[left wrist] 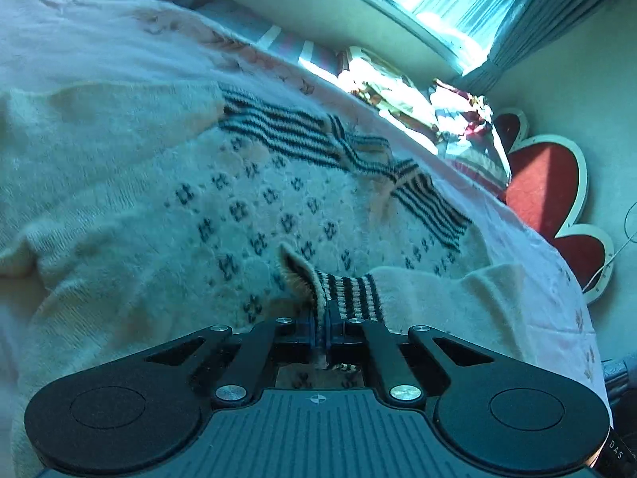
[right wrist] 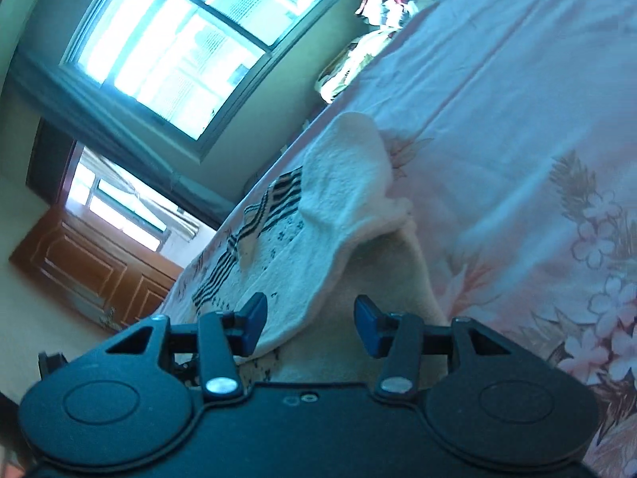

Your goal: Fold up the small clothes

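Note:
A small cream knitted sweater (left wrist: 247,207) with dark paw-like motifs and black-striped trim lies spread on the bed. My left gripper (left wrist: 324,318) is shut on the sweater's black-and-cream striped cuff (left wrist: 350,290), which bunches up between the jaws. In the right wrist view the sweater (right wrist: 318,239) lies with one cream sleeve folded over the body. My right gripper (right wrist: 310,320) is open, its blue pads (right wrist: 254,318) on either side of the sleeve's near edge, with the left pad against the cloth.
The bed has a pink floral sheet (right wrist: 537,159). A heap of colourful clothes (left wrist: 418,107) lies at the far end of the bed under a window (right wrist: 179,51). A red heart-shaped headboard (left wrist: 545,175) stands against the wall. A wooden door (right wrist: 91,267) is beyond the bed.

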`<action>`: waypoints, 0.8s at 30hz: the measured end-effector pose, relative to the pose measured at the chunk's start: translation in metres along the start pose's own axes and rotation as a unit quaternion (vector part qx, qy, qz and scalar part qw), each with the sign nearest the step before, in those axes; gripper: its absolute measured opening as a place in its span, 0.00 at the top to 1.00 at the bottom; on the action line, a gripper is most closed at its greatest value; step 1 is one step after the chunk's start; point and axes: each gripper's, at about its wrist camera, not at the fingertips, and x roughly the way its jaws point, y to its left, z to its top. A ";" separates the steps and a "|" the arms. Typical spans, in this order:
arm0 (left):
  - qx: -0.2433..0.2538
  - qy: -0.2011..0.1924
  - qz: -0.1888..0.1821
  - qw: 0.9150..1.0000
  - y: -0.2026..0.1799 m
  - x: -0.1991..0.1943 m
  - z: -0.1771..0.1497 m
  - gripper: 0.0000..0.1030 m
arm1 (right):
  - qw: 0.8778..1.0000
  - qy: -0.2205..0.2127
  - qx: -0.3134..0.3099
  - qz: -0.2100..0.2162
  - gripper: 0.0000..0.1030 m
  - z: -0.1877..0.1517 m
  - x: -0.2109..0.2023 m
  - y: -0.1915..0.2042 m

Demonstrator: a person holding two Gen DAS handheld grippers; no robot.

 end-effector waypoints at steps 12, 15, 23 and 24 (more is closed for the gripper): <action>-0.006 0.002 0.021 1.000 0.033 -0.009 0.008 0.96 | 0.984 -0.049 0.166 0.040 0.53 0.018 0.035 -0.041; -0.005 0.004 0.020 1.000 0.033 -0.009 0.008 0.96 | 0.984 -0.062 0.167 0.033 0.54 0.025 0.044 -0.041; -0.008 -0.015 0.031 0.999 0.031 -0.013 0.005 0.96 | 0.983 -0.107 0.145 -0.025 0.88 0.024 0.054 -0.031; -0.002 -0.017 0.038 0.999 0.029 -0.014 0.005 0.96 | 0.983 -0.116 0.142 -0.028 0.90 0.023 0.050 -0.029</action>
